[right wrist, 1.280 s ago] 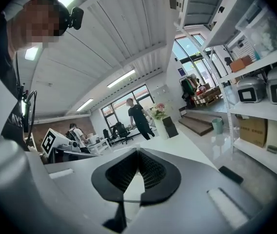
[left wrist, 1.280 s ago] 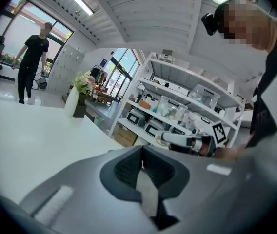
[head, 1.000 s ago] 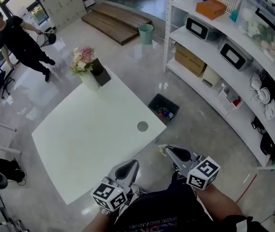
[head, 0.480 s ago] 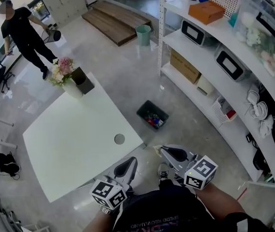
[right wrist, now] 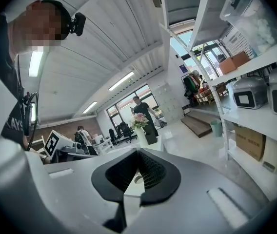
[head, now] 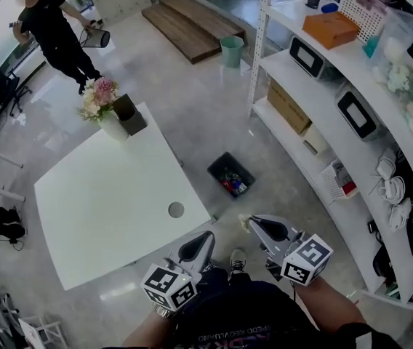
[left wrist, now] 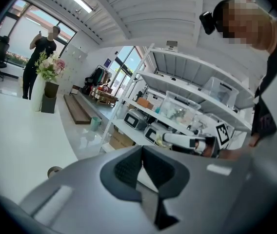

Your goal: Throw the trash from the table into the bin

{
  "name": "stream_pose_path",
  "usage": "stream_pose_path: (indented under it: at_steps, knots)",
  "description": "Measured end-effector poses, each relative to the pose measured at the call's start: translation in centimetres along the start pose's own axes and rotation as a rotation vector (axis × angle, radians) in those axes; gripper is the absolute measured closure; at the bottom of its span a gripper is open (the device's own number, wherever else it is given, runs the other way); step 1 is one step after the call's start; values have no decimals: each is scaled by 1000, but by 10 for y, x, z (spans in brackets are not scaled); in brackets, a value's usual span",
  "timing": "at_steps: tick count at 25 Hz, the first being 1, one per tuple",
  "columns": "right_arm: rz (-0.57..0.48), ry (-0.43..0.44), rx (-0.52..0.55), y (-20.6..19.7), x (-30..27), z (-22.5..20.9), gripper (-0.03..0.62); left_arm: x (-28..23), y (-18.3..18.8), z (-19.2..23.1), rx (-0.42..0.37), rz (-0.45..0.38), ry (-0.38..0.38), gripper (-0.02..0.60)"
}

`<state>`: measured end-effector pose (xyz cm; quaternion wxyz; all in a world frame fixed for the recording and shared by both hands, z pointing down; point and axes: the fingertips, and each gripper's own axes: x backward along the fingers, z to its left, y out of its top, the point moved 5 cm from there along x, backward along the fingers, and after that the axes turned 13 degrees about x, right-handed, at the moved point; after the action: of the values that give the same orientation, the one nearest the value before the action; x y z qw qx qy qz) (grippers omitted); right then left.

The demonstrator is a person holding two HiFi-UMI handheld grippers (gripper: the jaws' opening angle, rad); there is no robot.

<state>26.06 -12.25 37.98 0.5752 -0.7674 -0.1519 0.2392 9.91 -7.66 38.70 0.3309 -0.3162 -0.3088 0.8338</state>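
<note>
R gripper (head: 252, 225) was pressed shut, pinching what looked like a small yellowish scrap (head: 245, 222) at its tip, off the table (head: 83, 209) corner. L gripper (head: 205, 237) was shut, empty. Step looked like carry to bin (head: 230, 174), on the floor ahead w/ trash inside. Next: get over bin, open jaws.

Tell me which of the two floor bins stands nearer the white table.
The dark rectangular bin, holding colourful bits, just off the table; the green round bin stands far off by the wooden platform.
</note>
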Motion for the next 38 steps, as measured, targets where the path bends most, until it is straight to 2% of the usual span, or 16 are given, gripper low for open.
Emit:
stream_pose_path:
  at_steps: [4, 15, 21, 25, 29, 38]
  knots:
    - [9, -7, 8, 2, -10, 0, 594, -4, 5, 6, 0, 12, -16, 574]
    - [15, -104, 11, 13, -48, 7, 594, -7, 31, 37, -13, 58, -94, 574]
    - [14, -107, 33, 11, -61, 1, 594, -14, 34, 48, -19, 62, -89, 574]
    - [16, -87, 44, 11, -65, -11, 594, -21, 33, 48, -23, 57, -78, 574]
    - [27, -46, 42, 6, -71, -30, 594, -37, 30, 51, -10, 30, -35, 574]
    - [87, 81, 66, -15, -77, -93, 594, -100, 8, 45, 47, 5, 70, 574]
